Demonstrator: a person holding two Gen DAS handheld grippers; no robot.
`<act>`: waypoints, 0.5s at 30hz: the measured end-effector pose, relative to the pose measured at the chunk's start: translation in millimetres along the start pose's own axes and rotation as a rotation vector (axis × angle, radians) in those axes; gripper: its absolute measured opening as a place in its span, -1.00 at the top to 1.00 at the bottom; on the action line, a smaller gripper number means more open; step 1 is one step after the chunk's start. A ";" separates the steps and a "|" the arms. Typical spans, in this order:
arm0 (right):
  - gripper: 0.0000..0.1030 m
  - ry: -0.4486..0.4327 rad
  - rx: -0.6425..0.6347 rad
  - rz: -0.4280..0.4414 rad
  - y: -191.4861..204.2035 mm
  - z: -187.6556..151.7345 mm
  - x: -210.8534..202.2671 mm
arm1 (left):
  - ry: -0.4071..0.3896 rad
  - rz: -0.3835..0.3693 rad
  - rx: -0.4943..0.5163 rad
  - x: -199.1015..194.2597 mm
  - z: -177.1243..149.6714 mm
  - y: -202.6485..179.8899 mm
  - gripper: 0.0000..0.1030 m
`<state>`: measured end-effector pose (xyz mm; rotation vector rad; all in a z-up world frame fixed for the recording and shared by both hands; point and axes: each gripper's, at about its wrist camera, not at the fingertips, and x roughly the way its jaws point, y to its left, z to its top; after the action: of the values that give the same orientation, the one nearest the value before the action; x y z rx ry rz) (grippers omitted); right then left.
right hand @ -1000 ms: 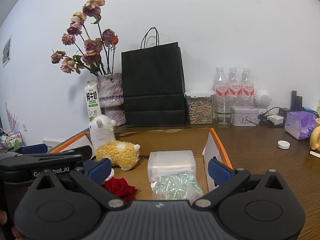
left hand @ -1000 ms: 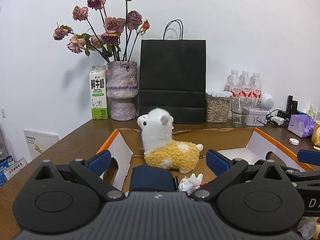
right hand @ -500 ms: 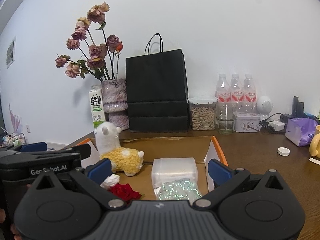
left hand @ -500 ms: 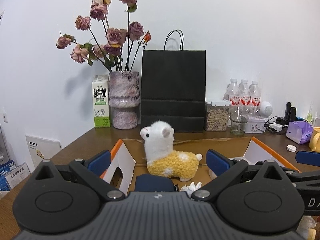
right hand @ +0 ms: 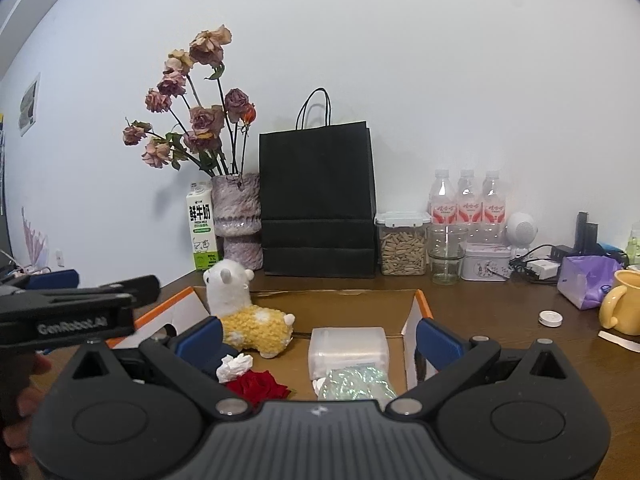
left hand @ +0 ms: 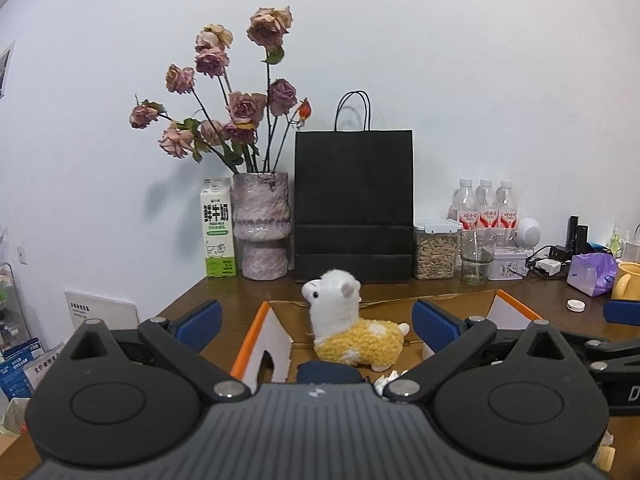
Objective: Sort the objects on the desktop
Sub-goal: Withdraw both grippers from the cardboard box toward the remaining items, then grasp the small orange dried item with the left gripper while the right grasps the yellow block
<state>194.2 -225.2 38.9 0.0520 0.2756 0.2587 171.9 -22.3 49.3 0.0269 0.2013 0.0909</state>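
An open cardboard box (right hand: 418, 304) with orange-edged flaps sits on the wooden desk; it also shows in the left wrist view (left hand: 256, 328). Inside it stand a white and yellow plush alpaca (left hand: 348, 328) (right hand: 248, 316), a crumpled tissue (right hand: 234, 366), a red rose (right hand: 258, 386), a clear plastic container (right hand: 348, 346), an iridescent bag (right hand: 356, 382) and a dark blue item (left hand: 328, 372). My left gripper (left hand: 316, 324) is open and empty above the box's near side. My right gripper (right hand: 318, 336) is open and empty above the box.
At the back stand a milk carton (left hand: 218, 228), a vase of dried roses (left hand: 260, 224), a black paper bag (left hand: 354, 204), a snack jar (left hand: 435, 248), a glass (left hand: 476, 256) and water bottles (right hand: 466, 204). A purple pouch (right hand: 588, 280), yellow mug (right hand: 622, 306) and white cap (right hand: 550, 318) lie right.
Both grippers have pulled back and risen away from the box, so the box and its contents look smaller and lower. Both stay open.
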 end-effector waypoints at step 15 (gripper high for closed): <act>-1.00 0.072 -0.016 -0.060 -9.9 -30.3 -44.1 | 0.077 0.088 0.032 -33.1 -31.9 43.9 -1.00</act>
<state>147.3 -245.7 20.5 0.0189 0.3466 0.2033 129.4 18.9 26.2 0.0643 0.2786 0.1771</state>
